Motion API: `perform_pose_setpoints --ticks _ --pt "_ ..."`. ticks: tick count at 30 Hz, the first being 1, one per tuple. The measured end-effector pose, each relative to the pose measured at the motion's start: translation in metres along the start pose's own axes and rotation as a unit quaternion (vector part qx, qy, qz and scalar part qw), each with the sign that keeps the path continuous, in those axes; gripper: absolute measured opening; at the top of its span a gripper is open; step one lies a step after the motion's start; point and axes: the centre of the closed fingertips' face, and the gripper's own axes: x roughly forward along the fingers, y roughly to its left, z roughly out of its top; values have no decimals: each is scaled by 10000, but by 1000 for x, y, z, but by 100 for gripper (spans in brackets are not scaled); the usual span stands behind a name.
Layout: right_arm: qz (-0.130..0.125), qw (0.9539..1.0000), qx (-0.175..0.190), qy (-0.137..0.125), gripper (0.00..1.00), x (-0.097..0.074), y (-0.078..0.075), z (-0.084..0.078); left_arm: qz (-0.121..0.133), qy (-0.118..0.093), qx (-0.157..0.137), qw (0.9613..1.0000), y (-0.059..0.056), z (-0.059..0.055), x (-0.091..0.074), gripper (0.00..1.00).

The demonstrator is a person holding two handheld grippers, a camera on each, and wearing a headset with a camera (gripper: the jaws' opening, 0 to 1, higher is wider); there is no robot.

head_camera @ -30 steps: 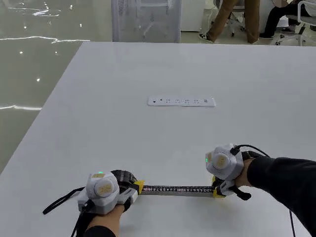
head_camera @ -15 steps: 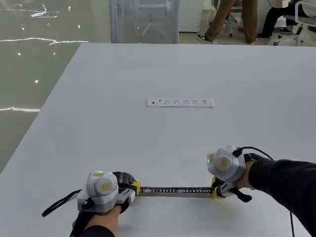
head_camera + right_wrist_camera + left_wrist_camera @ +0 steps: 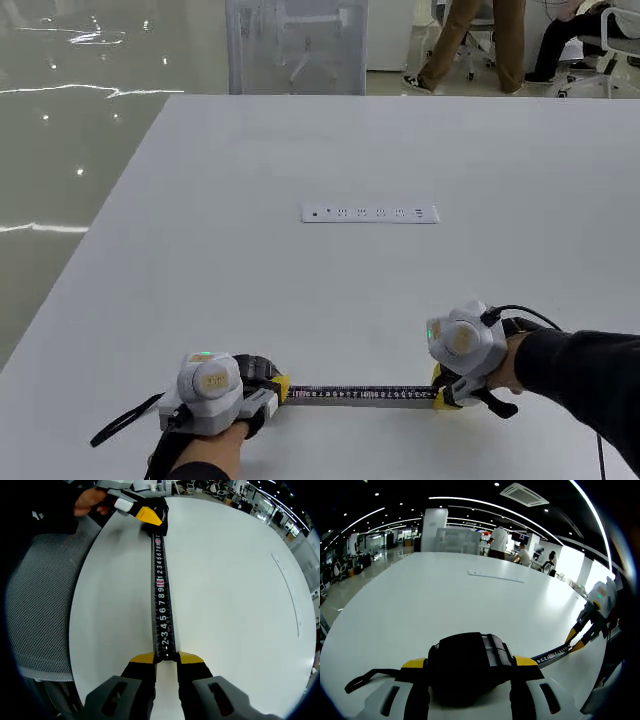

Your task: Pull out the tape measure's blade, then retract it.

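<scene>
In the head view, the tape measure (image 3: 252,366) lies at the near edge of the white table (image 3: 300,280). It has a chunky black body, and a thin black strap (image 3: 125,420) trails off to the left. The left gripper (image 3: 268,388) is clenched around it. The blade (image 3: 360,393) is drawn out flat along the tabletop toward the right, dark with pale markings. The right gripper (image 3: 442,397) pinches its far end. A white power strip (image 3: 370,213) lies well apart, mid-table.

In the left gripper view, the black ribbed body sits clamped between the two yellow-tipped jaws. The strap loops out to the left, and the blade runs off to the right to the other gripper.

In the right gripper view, the jaws are closed tight on the tip of the blade. The blade is black with white numerals and one red mark, and it stretches straight away to the body held at the far end. Grey mesh (image 3: 45,595) shows beside the table edge.
</scene>
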Motion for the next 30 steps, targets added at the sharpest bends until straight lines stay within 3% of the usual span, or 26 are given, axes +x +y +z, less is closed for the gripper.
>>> perform_pose_setpoints --ticks 30 --pt "16 9999 110 -131 12 11 1 31 -56 61 -72 9999 0 -1 -1 61"
